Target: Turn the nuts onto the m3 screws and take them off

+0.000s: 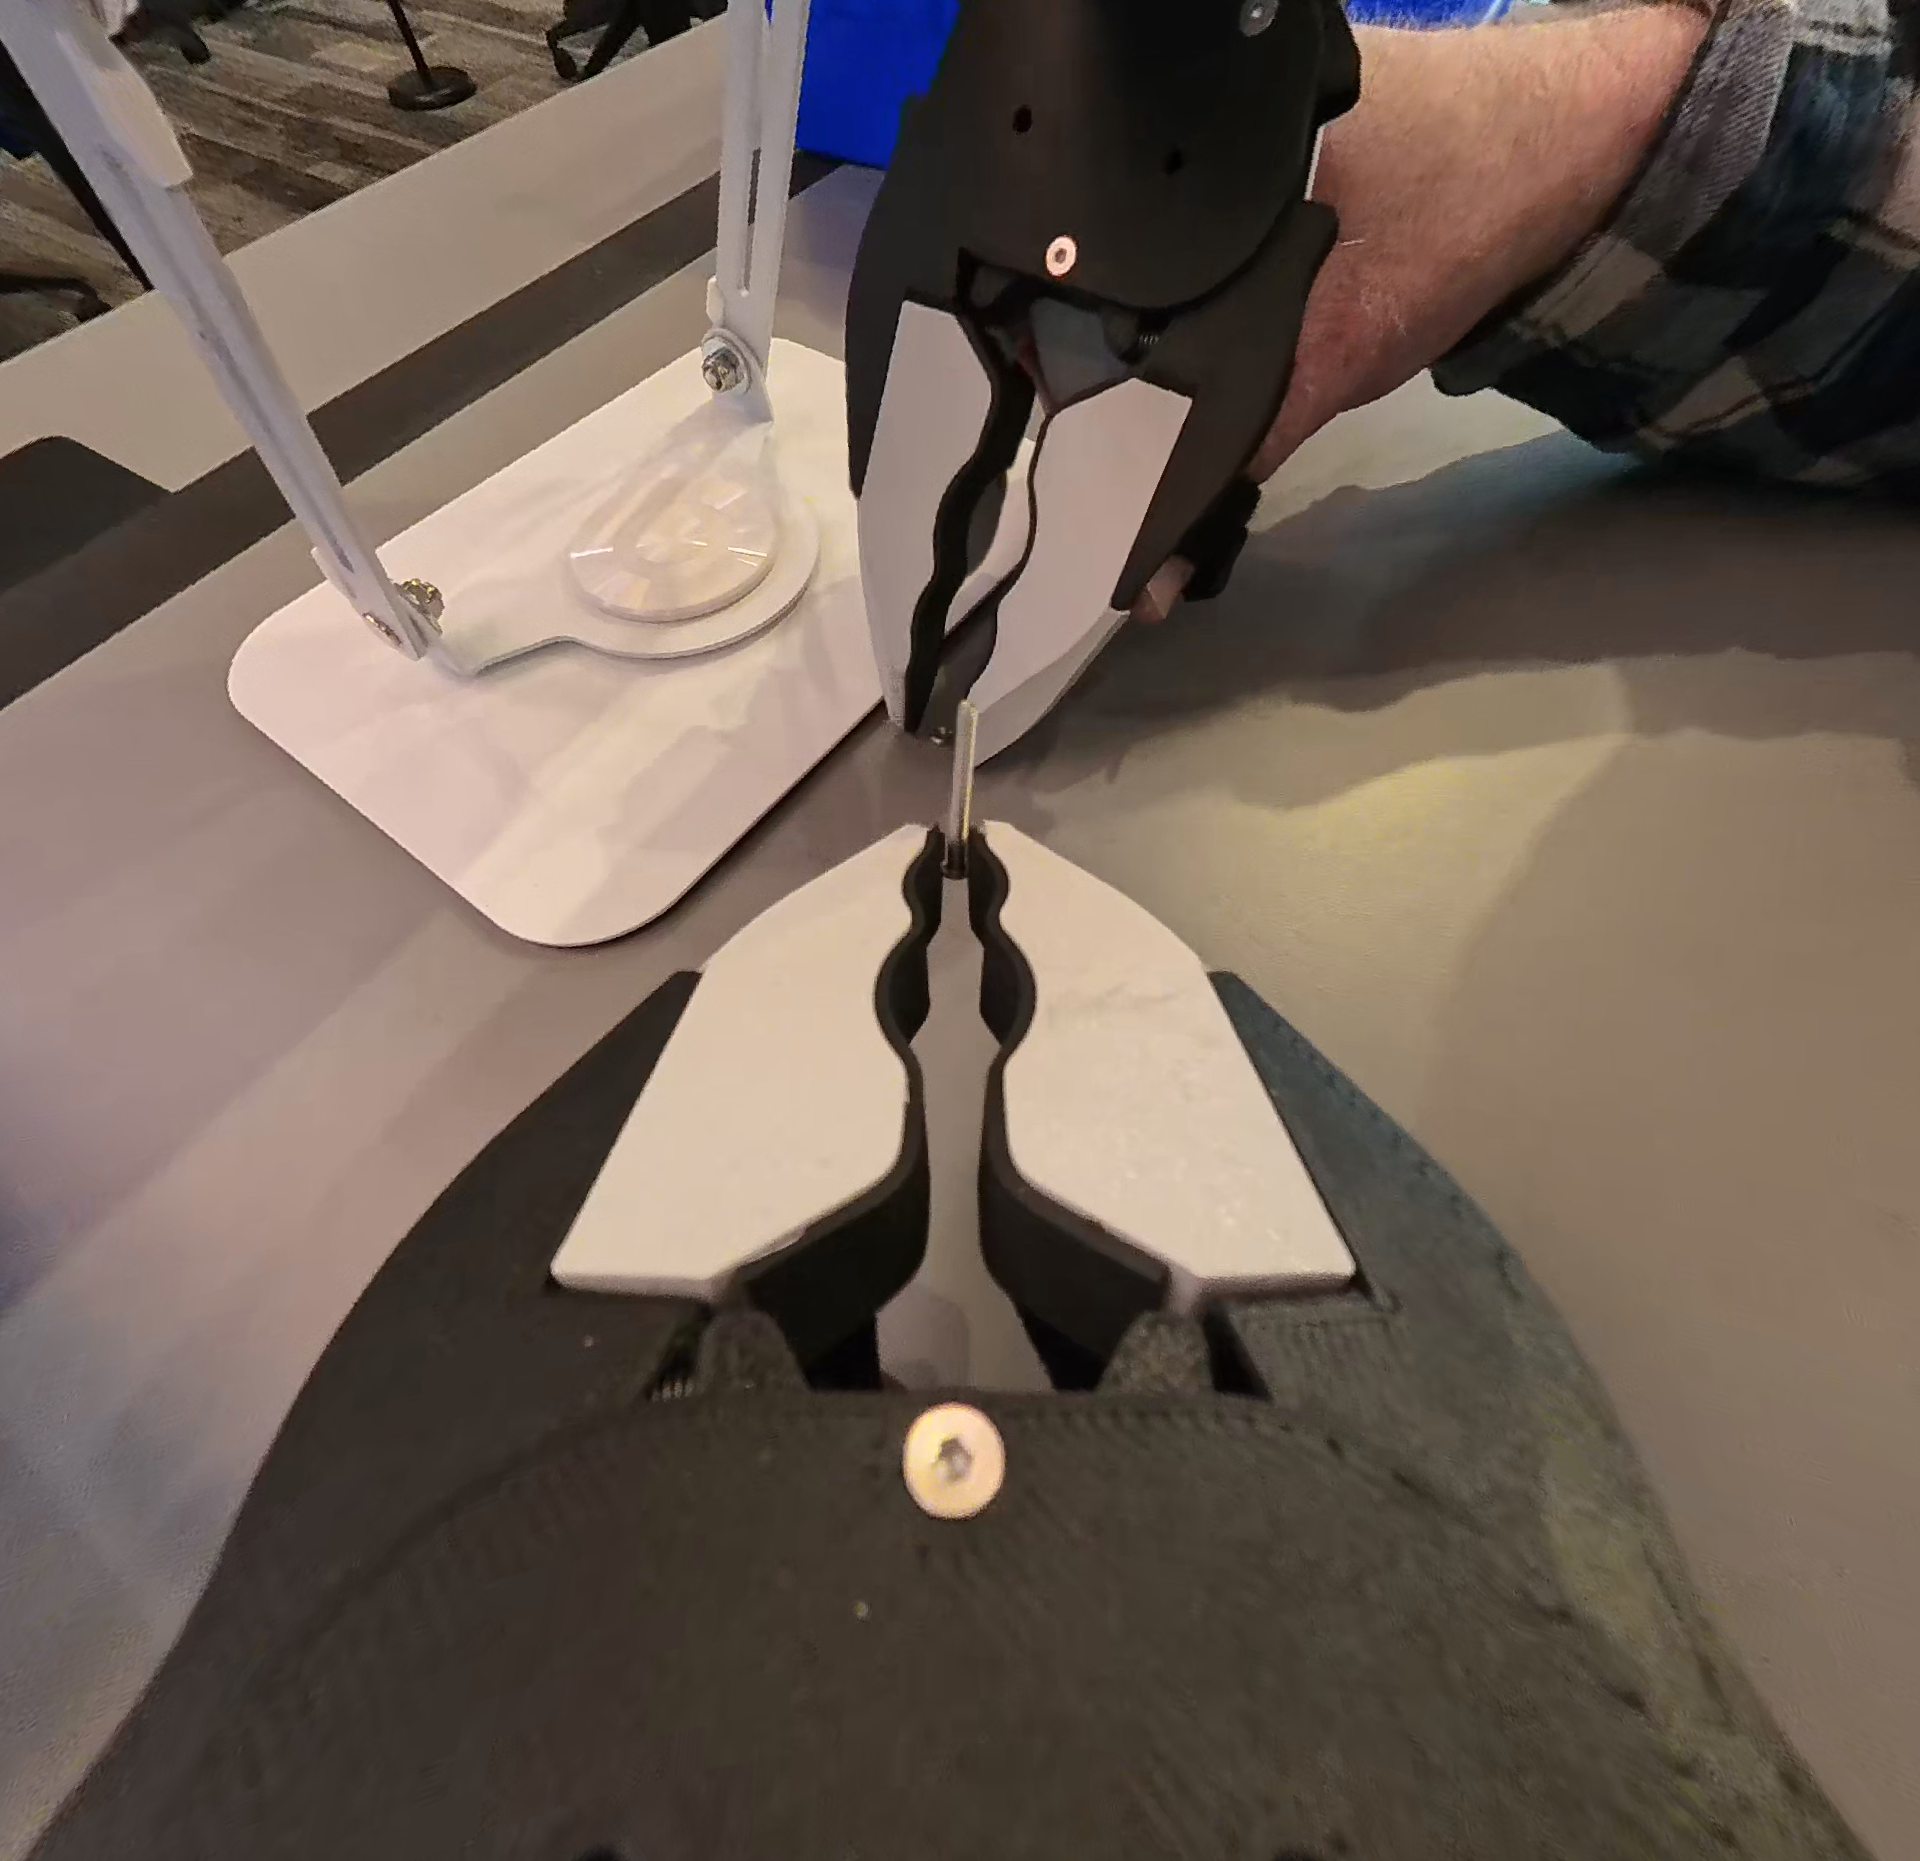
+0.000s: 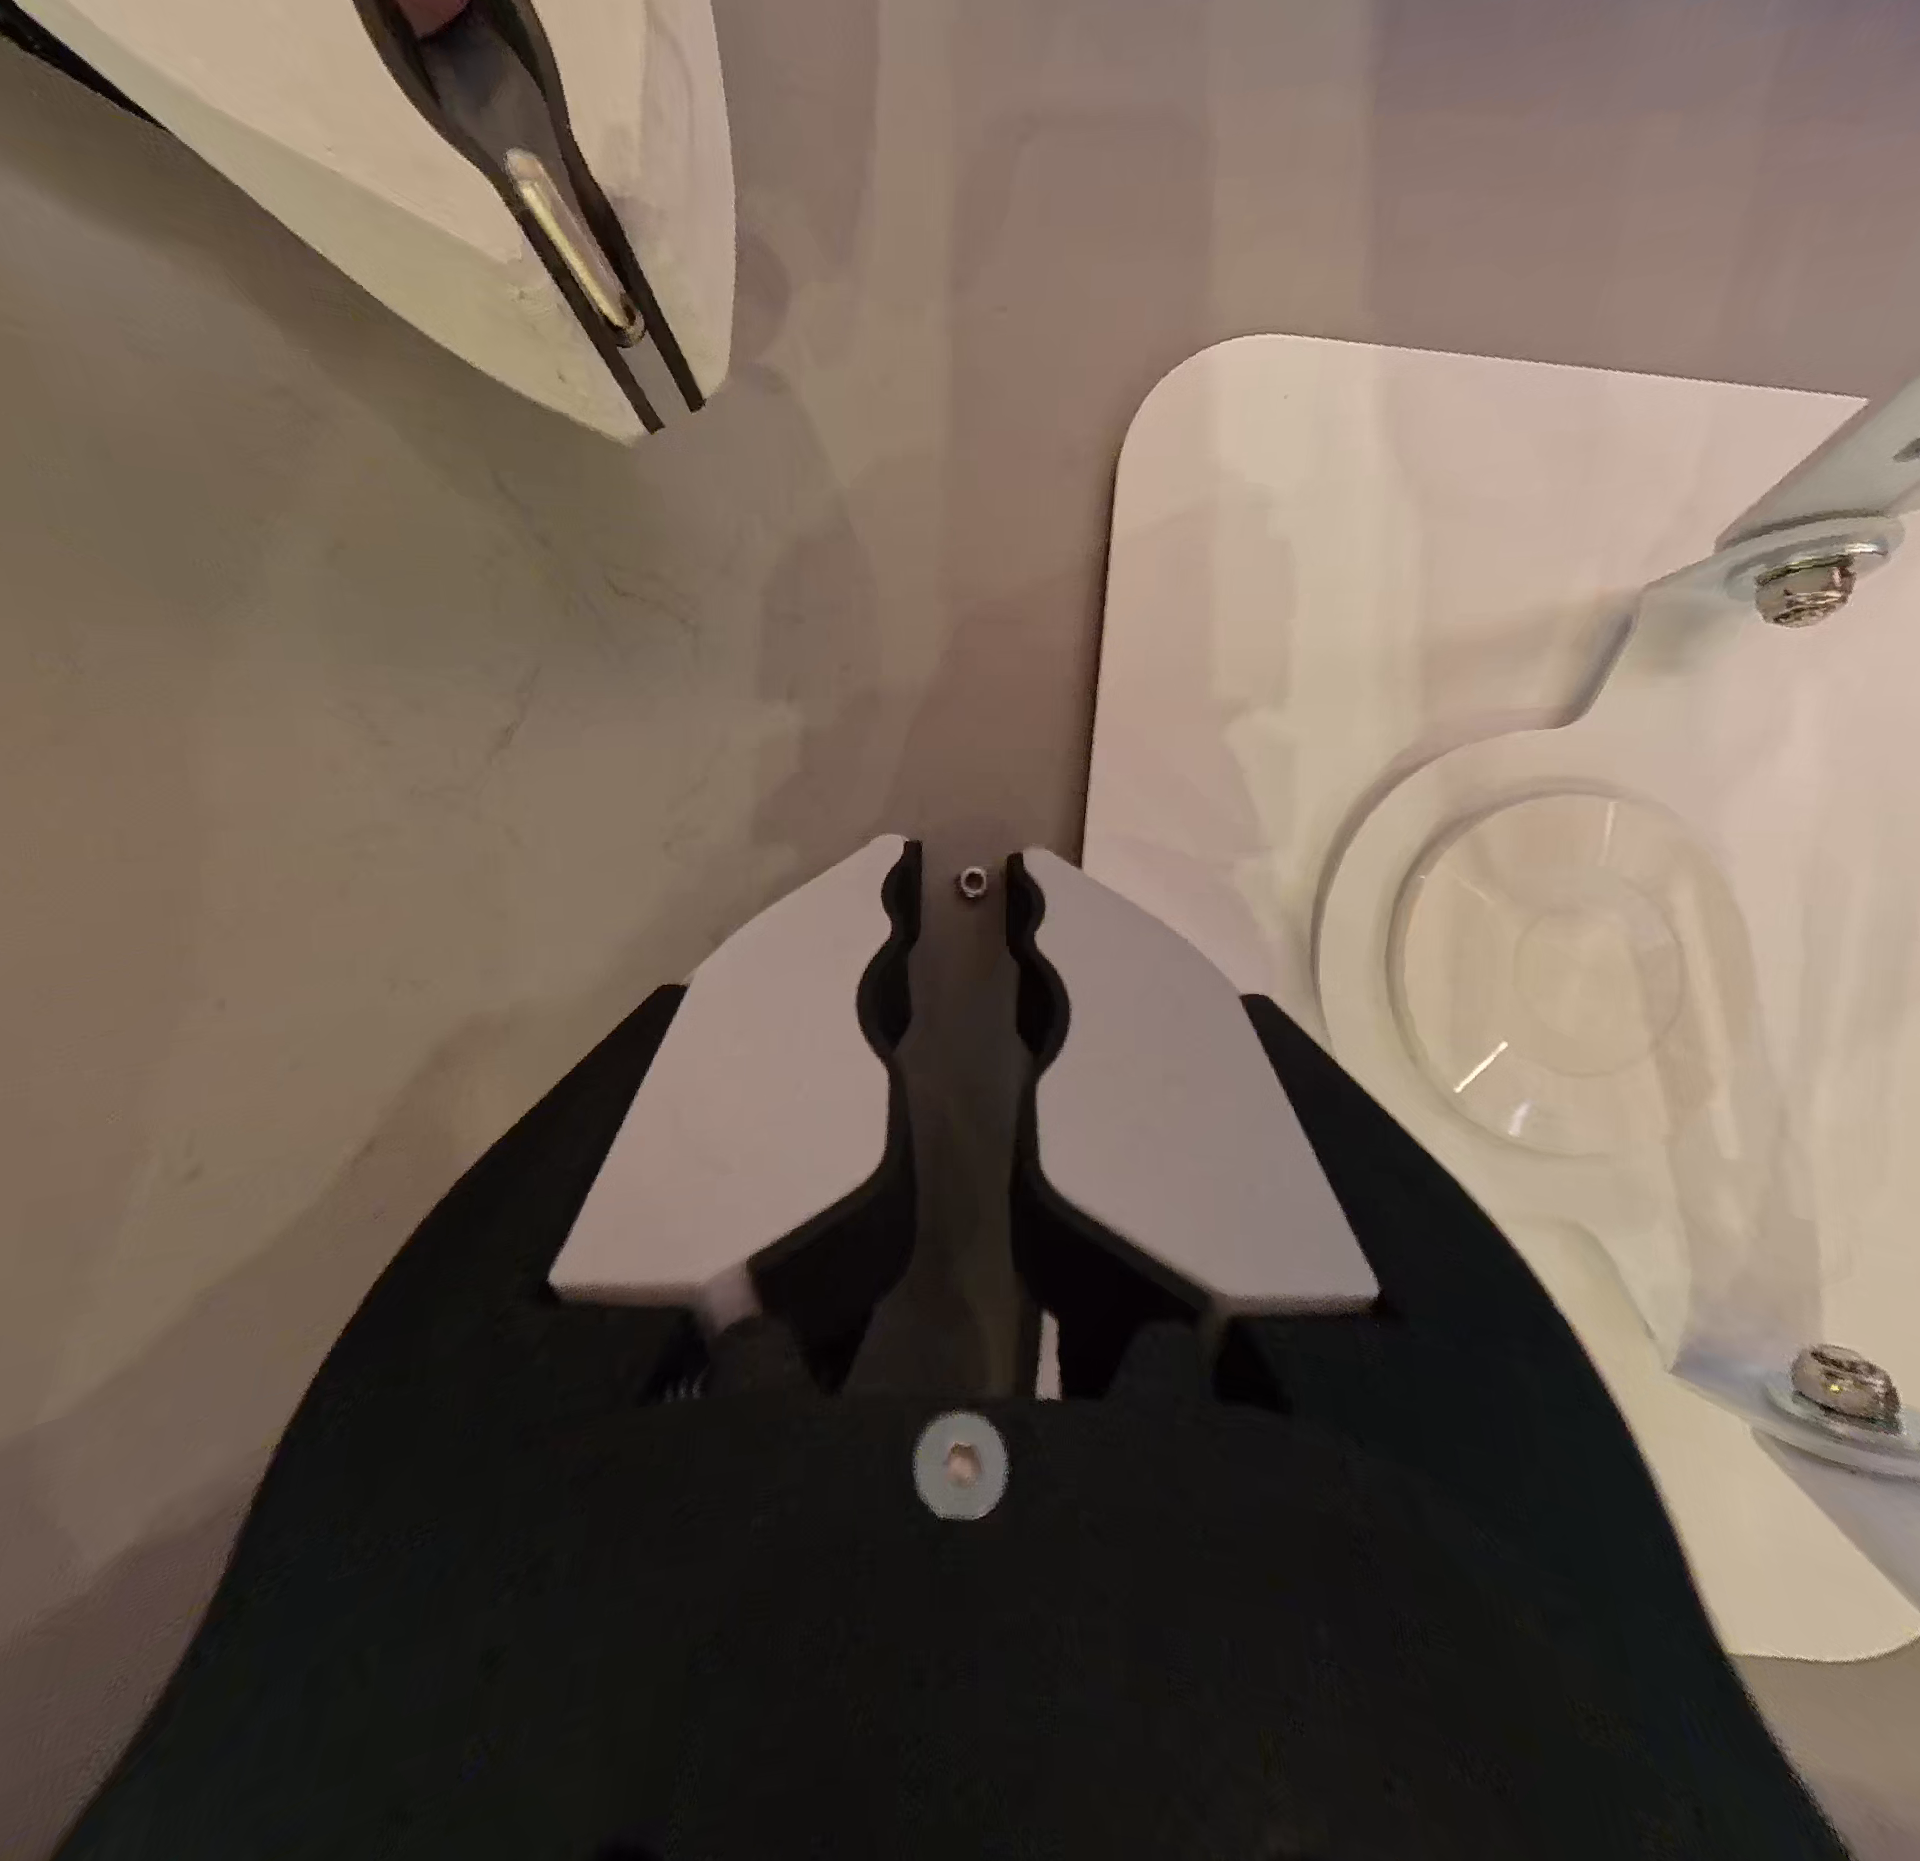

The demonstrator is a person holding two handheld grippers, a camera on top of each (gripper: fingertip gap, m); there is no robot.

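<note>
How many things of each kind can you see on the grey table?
Hand-held grippers: 2, left and right
Metal pin, held by the left one: 1
Small metal nut, lying between the right one's open fingers: 1
White stand: 1
Total: 5

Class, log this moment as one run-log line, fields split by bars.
left gripper: shut on metal pin | right gripper: jaws open around nut on table | white stand base beside
</note>
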